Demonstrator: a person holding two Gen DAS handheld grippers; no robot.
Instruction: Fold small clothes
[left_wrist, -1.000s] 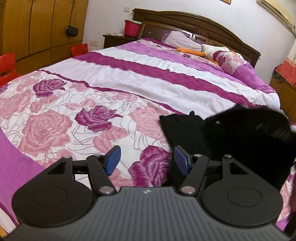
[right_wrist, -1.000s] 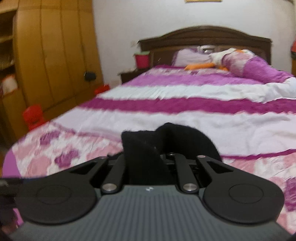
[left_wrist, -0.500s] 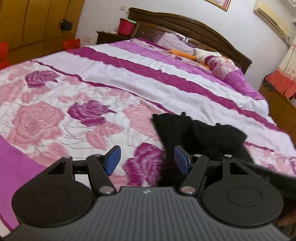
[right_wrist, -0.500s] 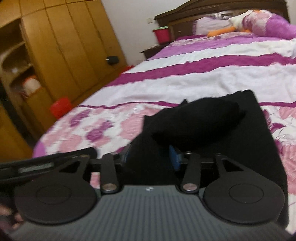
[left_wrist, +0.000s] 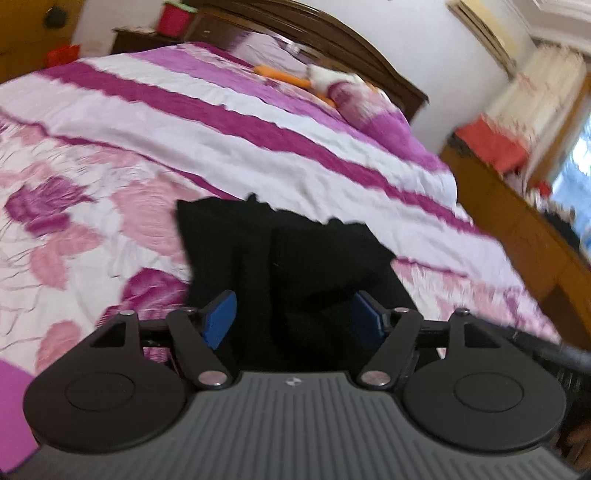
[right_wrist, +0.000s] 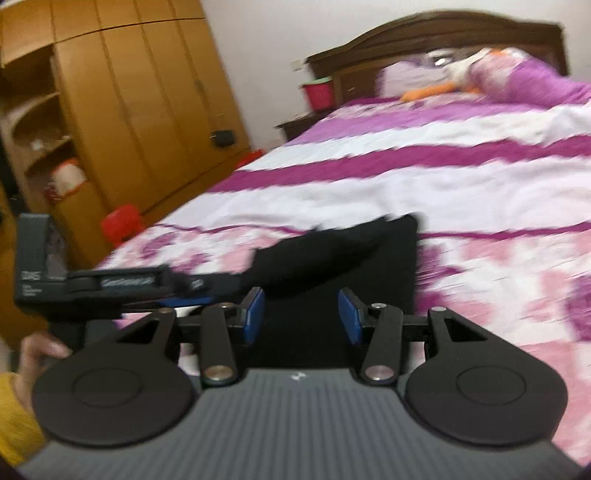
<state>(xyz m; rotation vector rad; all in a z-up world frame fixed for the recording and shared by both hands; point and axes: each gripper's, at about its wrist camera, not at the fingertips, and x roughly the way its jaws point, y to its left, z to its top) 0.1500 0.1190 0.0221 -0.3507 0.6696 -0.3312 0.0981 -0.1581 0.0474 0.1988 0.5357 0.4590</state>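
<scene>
A small black garment (left_wrist: 295, 258) lies on the flowered quilt (left_wrist: 92, 229), with one layer folded over the other. My left gripper (left_wrist: 293, 319) hovers low over its near edge. Its jaws are opening, and the cloth shows between the blue pads (left_wrist: 219, 319), which do not press on it. In the right wrist view the same garment (right_wrist: 351, 266) lies ahead of my right gripper (right_wrist: 301, 319), which is open over the near part of the fabric with its pads clear of it. The left gripper (right_wrist: 192, 288) enters that view from the left, held by a hand (right_wrist: 37, 350) in a yellow sleeve.
The quilt's purple and white stripes (left_wrist: 258, 122) run back to pillows (right_wrist: 524, 77), an orange soft toy (left_wrist: 284, 75) and a dark headboard (right_wrist: 443, 40). A wooden wardrobe (right_wrist: 129, 110) and a red stool (right_wrist: 122, 221) stand left of the bed. A wooden cabinet (left_wrist: 517, 229) is on the right.
My right gripper has opened and let go of the black garment, which now lies folded on the quilt. My left gripper has swung right over the garment and its jaws stand wider.
</scene>
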